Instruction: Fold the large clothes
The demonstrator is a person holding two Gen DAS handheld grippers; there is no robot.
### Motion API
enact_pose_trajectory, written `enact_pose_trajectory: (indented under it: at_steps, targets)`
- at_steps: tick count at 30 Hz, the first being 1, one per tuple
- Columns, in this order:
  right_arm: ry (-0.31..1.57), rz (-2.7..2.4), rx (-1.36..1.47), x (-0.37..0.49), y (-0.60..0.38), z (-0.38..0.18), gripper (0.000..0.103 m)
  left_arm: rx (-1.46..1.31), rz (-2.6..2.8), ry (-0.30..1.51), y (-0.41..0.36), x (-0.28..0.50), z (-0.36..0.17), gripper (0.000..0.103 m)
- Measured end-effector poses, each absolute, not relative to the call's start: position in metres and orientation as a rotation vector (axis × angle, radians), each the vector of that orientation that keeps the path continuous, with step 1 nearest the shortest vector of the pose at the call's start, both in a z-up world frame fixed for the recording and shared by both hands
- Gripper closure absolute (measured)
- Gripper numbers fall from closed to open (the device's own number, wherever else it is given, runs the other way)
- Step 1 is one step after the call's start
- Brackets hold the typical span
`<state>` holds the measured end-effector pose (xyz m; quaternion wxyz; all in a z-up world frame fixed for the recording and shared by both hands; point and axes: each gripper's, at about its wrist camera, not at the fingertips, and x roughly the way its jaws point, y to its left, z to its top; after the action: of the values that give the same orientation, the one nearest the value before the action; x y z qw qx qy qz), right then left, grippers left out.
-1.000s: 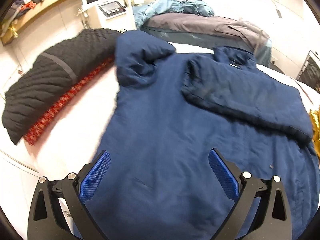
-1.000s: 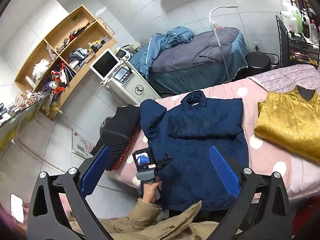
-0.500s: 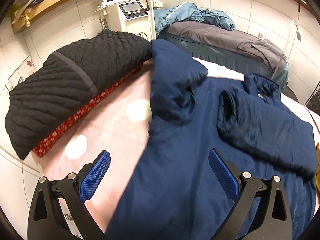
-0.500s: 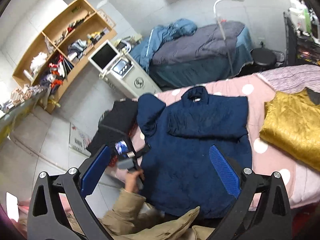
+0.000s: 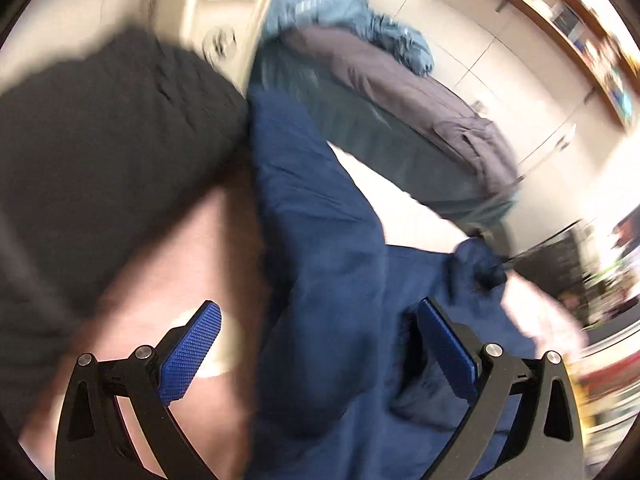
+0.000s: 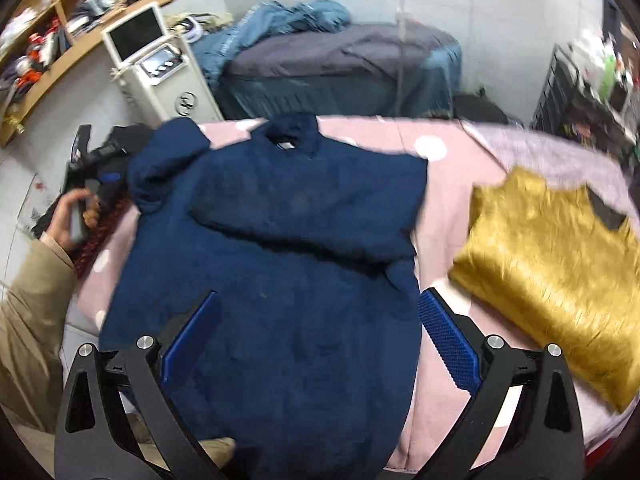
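Note:
A large navy blue jacket (image 6: 280,240) lies flat on the pink dotted bed cover (image 6: 436,148), collar away from me, one sleeve folded across its chest. Its other sleeve (image 5: 312,200) is bunched at the jacket's left shoulder. My left gripper (image 5: 316,356) is open and empty, low over that sleeve and the jacket's left edge; the view is blurred. In the right wrist view the left gripper sits in the person's hand (image 6: 76,216) at the jacket's left shoulder. My right gripper (image 6: 320,344) is open and empty, above the jacket's lower half.
A black quilted jacket (image 5: 104,152) lies left of the blue one. A folded gold garment (image 6: 560,264) lies on the right of the bed. Behind stand a white machine with a screen (image 6: 156,68), a second bed with grey covers (image 6: 340,64) and shelves (image 6: 60,20).
My left gripper has swung left and forward, down to the bunched sleeve near the black jacket. My right gripper has come down closer over the jacket. Both stay open.

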<state>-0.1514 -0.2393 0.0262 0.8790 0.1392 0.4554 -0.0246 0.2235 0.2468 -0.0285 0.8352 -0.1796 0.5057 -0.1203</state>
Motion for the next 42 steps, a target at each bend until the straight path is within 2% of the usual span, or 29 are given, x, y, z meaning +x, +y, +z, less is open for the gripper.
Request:
enact_pose_trajectory:
  at_steps: [5, 8, 10, 11, 12, 14, 15, 20, 23, 25, 26, 27, 29, 31, 34, 35, 36, 37, 42]
  targets:
    - [1.017, -0.087, 0.496, -0.148, -0.268, -0.016, 0.005, -0.623, -0.241, 1.127, 0.260, 0.272, -0.063, 0.007]
    - [1.024, -0.118, 0.536, -0.149, -0.274, -0.022, 0.005, -0.599, -0.236, 1.097, 0.248, 0.295, -0.059, 0.008]
    - [1.025, -0.129, 0.553, -0.148, -0.277, -0.025, 0.005, -0.557, -0.216, 1.089, 0.235, 0.308, -0.053, 0.020]
    - [1.025, -0.136, 0.553, -0.147, -0.277, -0.024, 0.005, -0.541, -0.212, 1.088, 0.229, 0.311, -0.051, 0.051]
    - [1.022, -0.142, 0.549, -0.147, -0.276, -0.024, 0.005, -0.520, -0.213, 1.089, 0.222, 0.313, -0.048, 0.072]
    - [1.012, -0.150, 0.540, -0.148, -0.275, -0.022, 0.005, -0.451, -0.261, 1.065, 0.198, 0.309, -0.033, 0.088]
    - [1.008, -0.153, 0.537, -0.148, -0.275, -0.021, 0.005, -0.417, -0.301, 1.046, 0.189, 0.305, -0.026, 0.092]
    - [0.992, -0.150, 0.514, -0.149, -0.272, -0.020, 0.005, -0.122, -0.558, 0.966, 0.094, 0.215, 0.009, 0.093]
    - [0.983, -0.141, 0.505, -0.149, -0.269, -0.021, 0.005, 0.049, -0.685, 0.914, 0.048, 0.132, 0.010, 0.093]
    - [0.994, -0.136, 0.494, -0.149, -0.266, -0.025, 0.005, 0.165, -0.709, 0.937, 0.022, 0.080, -0.013, 0.091]
    - [1.002, -0.128, 0.497, -0.149, -0.265, -0.028, 0.005, 0.168, -0.712, 0.958, 0.017, 0.068, -0.024, 0.078]
    - [1.012, -0.116, 0.500, -0.148, -0.263, -0.032, 0.005, 0.172, -0.715, 0.991, 0.013, 0.056, -0.041, 0.059]
    - [1.040, -0.100, 0.496, -0.147, -0.258, -0.040, 0.005, 0.186, -0.684, 1.054, 0.008, 0.043, -0.080, 0.039]
    - [1.062, -0.073, 0.495, -0.147, -0.252, -0.044, 0.005, 0.152, -0.619, 1.090, 0.011, 0.043, -0.107, 0.038]
    - [1.041, -0.075, 0.467, -0.154, -0.248, -0.040, 0.005, 0.048, -0.598, 1.056, 0.029, 0.032, -0.099, 0.033]
    - [1.025, -0.085, 0.451, -0.158, -0.248, -0.038, 0.005, 0.010, -0.602, 1.036, 0.034, 0.030, -0.091, 0.025]
    - [1.012, -0.095, 0.437, -0.160, -0.249, -0.036, 0.005, -0.048, -0.618, 1.005, 0.042, 0.027, -0.081, 0.013]
    - [0.999, -0.110, 0.414, -0.162, -0.249, -0.036, 0.005, -0.117, -0.639, 0.958, 0.053, 0.023, -0.069, 0.008]
    - [1.030, -0.130, 0.290, -0.146, -0.243, -0.049, 0.005, -0.175, -0.529, 0.901, 0.081, 0.031, -0.045, 0.006]
